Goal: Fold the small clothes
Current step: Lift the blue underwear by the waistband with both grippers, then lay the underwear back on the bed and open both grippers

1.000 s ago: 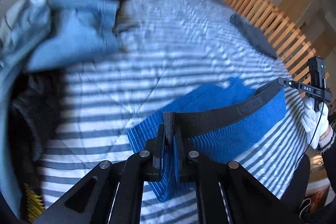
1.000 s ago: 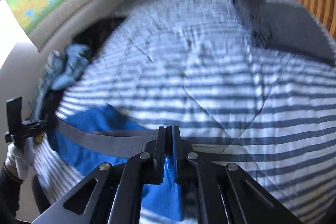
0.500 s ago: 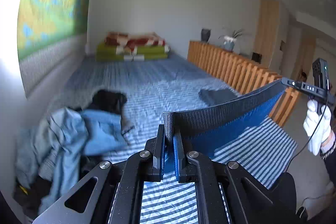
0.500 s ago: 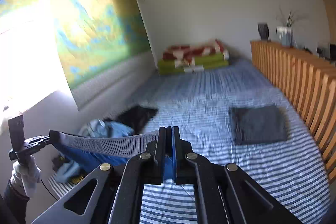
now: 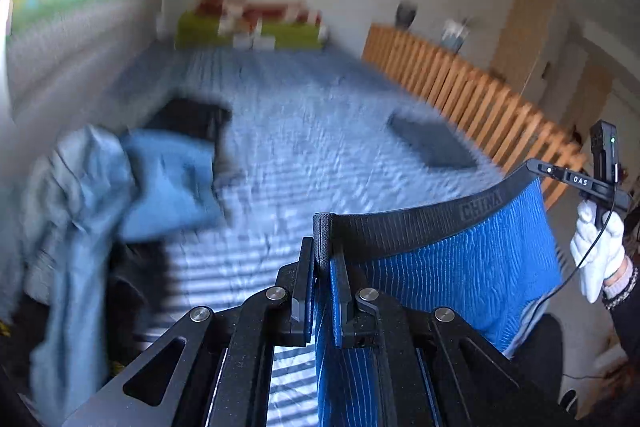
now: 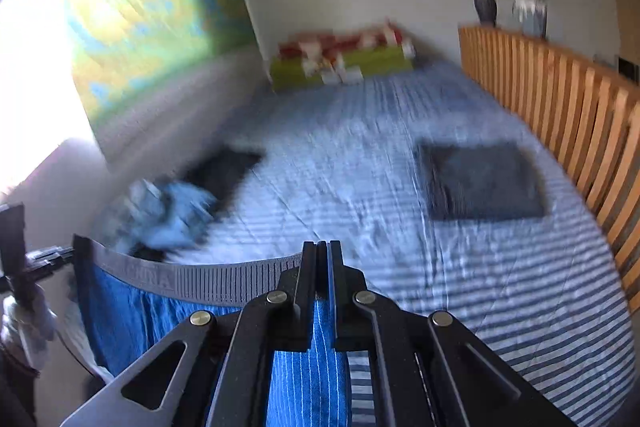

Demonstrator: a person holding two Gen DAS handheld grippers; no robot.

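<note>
Left claw (image 5: 322, 291): jaws nearly closed, pinching one end of the waistband; bottom centre of its own view, at 6 o'clock.
Right claw (image 6: 321, 291): jaws nearly closed, pinching the other end of the waistband; seen from the left view at 3 o'clock, carried by a white-gloved hand (image 5: 598, 251).
Blue briefs (image 5: 460, 267): held up off the bed between both claws, dark grey waistband (image 5: 420, 223) stretched taut, blue fabric hanging below it.
Bed (image 6: 360, 187): blue-and-white striped cover, beneath and beyond the briefs.
Loose clothes (image 5: 120, 187): light blue and black heap on the bed, at 9 o'clock in the left view; blurred.
Folded dark grey item (image 6: 484, 181): flat on the bed, at 2 o'clock in the right view, near the wooden slat rail (image 6: 560, 107).
Green and red bedding (image 6: 344, 61): far end of the bed, at 12 o'clock.
</note>
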